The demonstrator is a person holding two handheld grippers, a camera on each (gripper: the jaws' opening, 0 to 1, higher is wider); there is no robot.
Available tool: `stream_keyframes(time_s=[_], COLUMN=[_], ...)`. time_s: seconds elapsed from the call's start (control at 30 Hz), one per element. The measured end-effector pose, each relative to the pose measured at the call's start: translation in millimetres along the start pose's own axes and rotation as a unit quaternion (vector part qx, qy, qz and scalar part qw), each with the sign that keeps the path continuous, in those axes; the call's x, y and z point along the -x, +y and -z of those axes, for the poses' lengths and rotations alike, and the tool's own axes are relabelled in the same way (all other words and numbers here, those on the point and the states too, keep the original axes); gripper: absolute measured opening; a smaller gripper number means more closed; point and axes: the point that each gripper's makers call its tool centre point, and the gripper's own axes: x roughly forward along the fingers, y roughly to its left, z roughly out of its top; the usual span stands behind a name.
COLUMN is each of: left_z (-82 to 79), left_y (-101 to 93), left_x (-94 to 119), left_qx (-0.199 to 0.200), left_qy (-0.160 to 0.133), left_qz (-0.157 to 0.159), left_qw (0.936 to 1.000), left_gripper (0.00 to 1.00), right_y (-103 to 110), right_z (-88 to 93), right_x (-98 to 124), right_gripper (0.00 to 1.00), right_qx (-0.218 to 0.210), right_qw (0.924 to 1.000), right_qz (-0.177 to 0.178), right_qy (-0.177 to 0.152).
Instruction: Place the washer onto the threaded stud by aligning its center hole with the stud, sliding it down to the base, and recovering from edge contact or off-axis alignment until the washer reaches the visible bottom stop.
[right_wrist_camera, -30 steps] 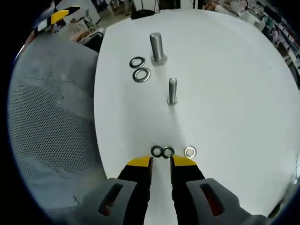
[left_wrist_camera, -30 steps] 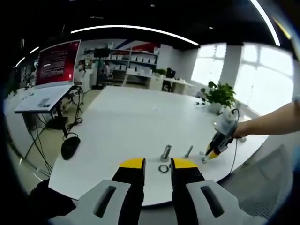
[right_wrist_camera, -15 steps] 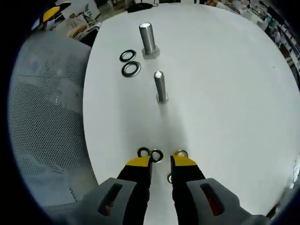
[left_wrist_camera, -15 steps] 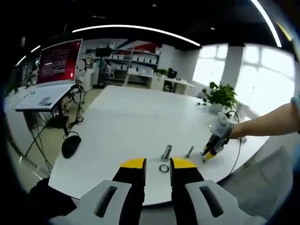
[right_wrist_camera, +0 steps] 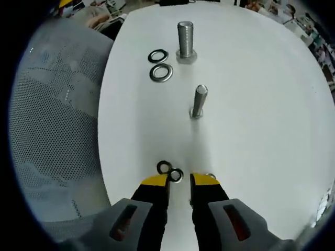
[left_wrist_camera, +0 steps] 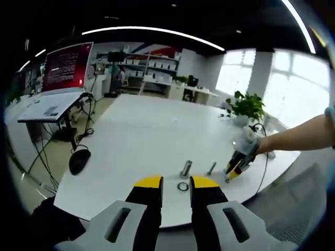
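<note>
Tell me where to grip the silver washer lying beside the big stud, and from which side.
The silver washer lies flat on the white table, so come from above and pinch across its thin rim with the right hand-held gripper. Approach from its open side, away from the dark washer and the large stud. Likely fiddly.

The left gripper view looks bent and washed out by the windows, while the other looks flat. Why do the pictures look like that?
Left gripper view: the fisheye lens bows the table edge and ceiling light strip, and the windows blow out to white. Right gripper view: even overhead light on the white table, only faint shadows beside the two studs, and the mesh chair curves along the side.
</note>
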Motion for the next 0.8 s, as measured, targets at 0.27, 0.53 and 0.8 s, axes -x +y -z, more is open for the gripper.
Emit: stream_keyframes(time_s=[0.27,0.53,0.8], left_z=[2.8,2.2,2.0], left_y=[0.0,0.9,1.3], left_x=[-0.8,-0.6,-0.5], left_qx=[-0.001,0.000,0.002], left_qy=[0.009,0.007,0.006], left_qz=[0.001,-0.001,-0.003], left_qw=[1.0000,1.0000,1.0000], left_gripper=[0.18,0.18,0.18], right_y=[10.5,18.2,19.0], right_z=[-2.9,-10.9,-4.8], right_x=[0.6,-1.1,-7.6], right_gripper=[0.18,0.18,0.18], right_qx=[0.051,0.105,0.156], right_qw=[0.9987,0.9945,0.9873], right_qz=[0.000,-0.001,0.005], right_qy=[0.003,0.002,0.030])
